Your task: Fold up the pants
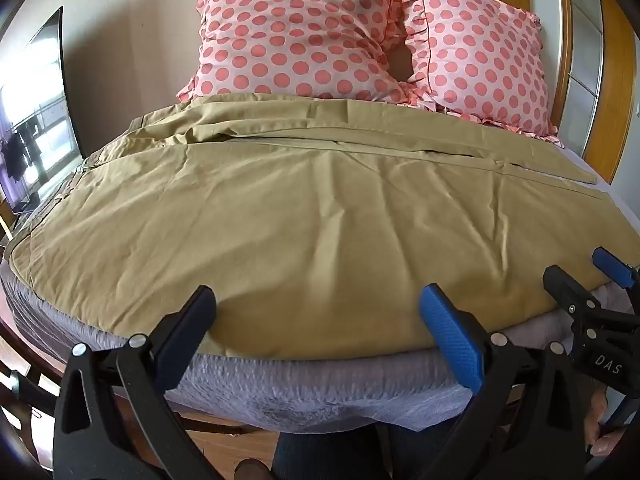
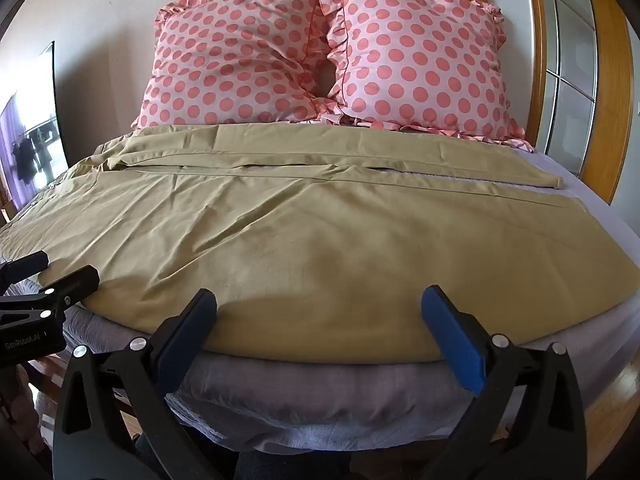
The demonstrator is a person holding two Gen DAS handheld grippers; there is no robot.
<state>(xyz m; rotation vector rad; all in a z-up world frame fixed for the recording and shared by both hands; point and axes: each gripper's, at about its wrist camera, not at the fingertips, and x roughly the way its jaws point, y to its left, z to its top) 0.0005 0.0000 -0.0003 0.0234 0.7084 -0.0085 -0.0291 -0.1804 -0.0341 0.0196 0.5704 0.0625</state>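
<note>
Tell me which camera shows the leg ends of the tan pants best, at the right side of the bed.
The right wrist view: both leg ends lie whole inside the frame, on the grey sheet, below the right pillow. In the left wrist view the same ends sit near the picture's edge, more bent by the lens.

The bed (image 1: 320,396) carries everything here. Its grey sheet (image 2: 320,412) shows along the near edge and at the far right corner. Spread flat across most of it lie the khaki pants (image 1: 304,224), waistband to the left and leg cuffs to the right, the two legs side by side with a long seam between them. The cloth is lightly creased and its near edge follows the mattress edge. At the head, two pink dotted pillows (image 2: 320,64) lean against the wall, seemingly touching the pants' far edge.
</note>
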